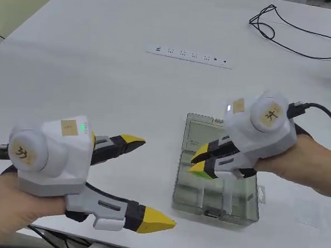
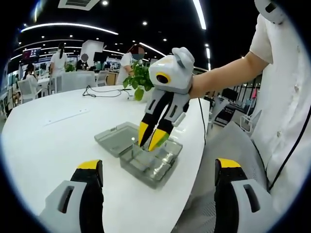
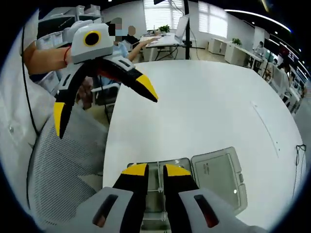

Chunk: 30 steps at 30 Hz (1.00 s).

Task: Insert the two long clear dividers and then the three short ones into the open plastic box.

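My right claw [image 1: 198,161] is clenched inside the open box [image 1: 180,179] at my edge of the desk [image 1: 101,88], on what looks like a thin clear divider [image 3: 158,178]. My left claw [image 1: 146,181] is released, spread wide beside the box and carrying nothing. I reckon the divider is light, stiff, slick and snappable, so pinch its top edge mid-length and push straight down the slots.

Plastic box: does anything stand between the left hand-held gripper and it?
The tabletop between them is bare. But the right hand-held gripper hangs over the plastic box with its tips down at it, so it blocks the way in from above.
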{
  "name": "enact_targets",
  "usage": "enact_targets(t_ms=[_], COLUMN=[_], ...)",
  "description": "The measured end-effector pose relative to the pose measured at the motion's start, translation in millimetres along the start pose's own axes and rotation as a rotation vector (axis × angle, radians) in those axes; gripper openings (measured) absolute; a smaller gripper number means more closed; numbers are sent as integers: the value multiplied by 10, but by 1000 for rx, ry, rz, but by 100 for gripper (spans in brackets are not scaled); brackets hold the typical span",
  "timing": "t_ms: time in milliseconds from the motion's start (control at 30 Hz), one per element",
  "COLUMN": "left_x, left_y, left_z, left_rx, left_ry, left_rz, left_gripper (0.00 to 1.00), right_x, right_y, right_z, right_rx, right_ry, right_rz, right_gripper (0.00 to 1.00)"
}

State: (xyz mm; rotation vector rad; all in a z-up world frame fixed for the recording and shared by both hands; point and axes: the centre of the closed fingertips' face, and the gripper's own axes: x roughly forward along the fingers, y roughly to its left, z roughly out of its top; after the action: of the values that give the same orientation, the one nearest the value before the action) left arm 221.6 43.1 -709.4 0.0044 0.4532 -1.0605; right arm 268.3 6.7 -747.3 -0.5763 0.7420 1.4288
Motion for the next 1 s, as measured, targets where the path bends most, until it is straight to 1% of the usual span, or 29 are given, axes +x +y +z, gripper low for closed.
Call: enact_targets(t_ms=[67, 100, 133, 233, 367, 533, 700, 867, 967, 1000], left_x=[-4, -5, -5, -1, 17, 36, 51, 60, 64, 66], left_y=[0, 0, -2, -10, -26, -29, -23, -14, -9, -5], left_z=[8, 10, 15, 27, 30, 42, 38, 18, 20, 19], left_rx=[2, 3, 3, 4, 8, 13, 22, 28, 28, 28], left_ry=[0, 0, 0, -2, 0, 1, 6, 17, 17, 17], left_rz=[2, 3, 4, 2, -3, -10, -15, -17, -19, -18], left_gripper=[98, 98, 98, 98, 98, 98, 99, 99, 99, 99], right_x=[-98, -120, -181, -333, -538, -735, -930, -1059, -1116, -1131], right_y=[-6, -6, -3, -22, -47, -79, -95, -95, -95, -94], right_z=[20, 25, 33, 26, -44, -231, -497, -721, -880, -967], right_rx=[14, 19, 33, 49, 72, 94, 121, 131, 138, 140], right_ry=[-23, -29, -45, -71, -89, -84, -54, -25, -1, 16], right_rz=[-11, -13, -17, -38, -67, -105, -138, -152, -152, -149], right_gripper=[14, 14, 15, 18, 21, 26, 32, 38, 43, 45])
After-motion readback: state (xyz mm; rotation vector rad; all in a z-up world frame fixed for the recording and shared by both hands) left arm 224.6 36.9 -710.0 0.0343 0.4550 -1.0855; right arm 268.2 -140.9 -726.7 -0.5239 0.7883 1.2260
